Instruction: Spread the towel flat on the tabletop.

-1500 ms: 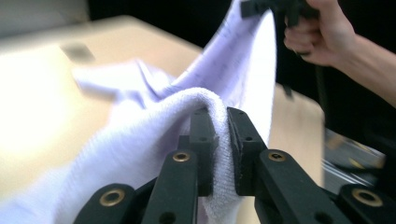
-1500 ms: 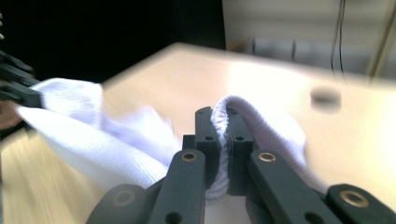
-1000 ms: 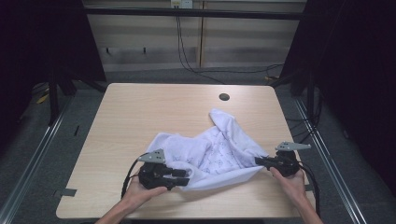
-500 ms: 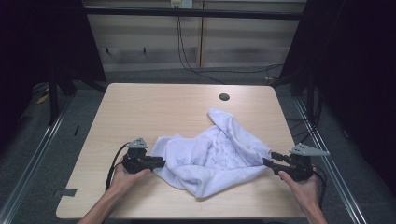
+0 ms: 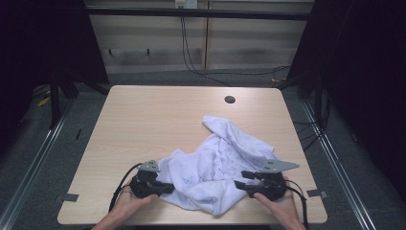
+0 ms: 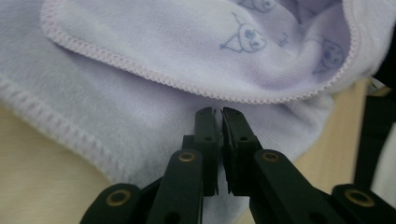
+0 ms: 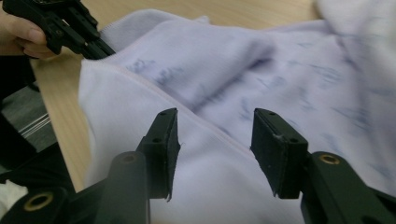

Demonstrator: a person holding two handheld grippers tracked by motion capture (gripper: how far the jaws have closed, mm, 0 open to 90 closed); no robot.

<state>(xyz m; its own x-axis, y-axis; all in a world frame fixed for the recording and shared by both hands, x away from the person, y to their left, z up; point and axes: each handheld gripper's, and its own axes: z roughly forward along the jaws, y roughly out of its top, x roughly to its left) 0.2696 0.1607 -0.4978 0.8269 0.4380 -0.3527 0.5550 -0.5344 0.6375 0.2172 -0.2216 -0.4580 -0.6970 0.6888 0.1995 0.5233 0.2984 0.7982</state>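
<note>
A person at a pale wooden table works a crumpled white garment with a two-jaw gripper in each hand. The garment, printed with small cartoon faces, lies bunched on the near right part of the tabletop, one end trailing away towards a round grommet hole near the far edge. The left gripper sits at the garment's near left edge, and its own camera shows the two black jaws pressed almost together, only a thin slit between them, with soft white fabric lying right at their tips (whether any cloth is actually pinched there cannot be told from this angle). A stitched hem curves across just above the jaw tips. The right gripper rests against the garment's near right side, its jaws standing wide apart over the fabric and gripping nothing. In the right gripper view the left gripper appears at the upper left, its tips touching the cloth's edge above bare wood.
</note>
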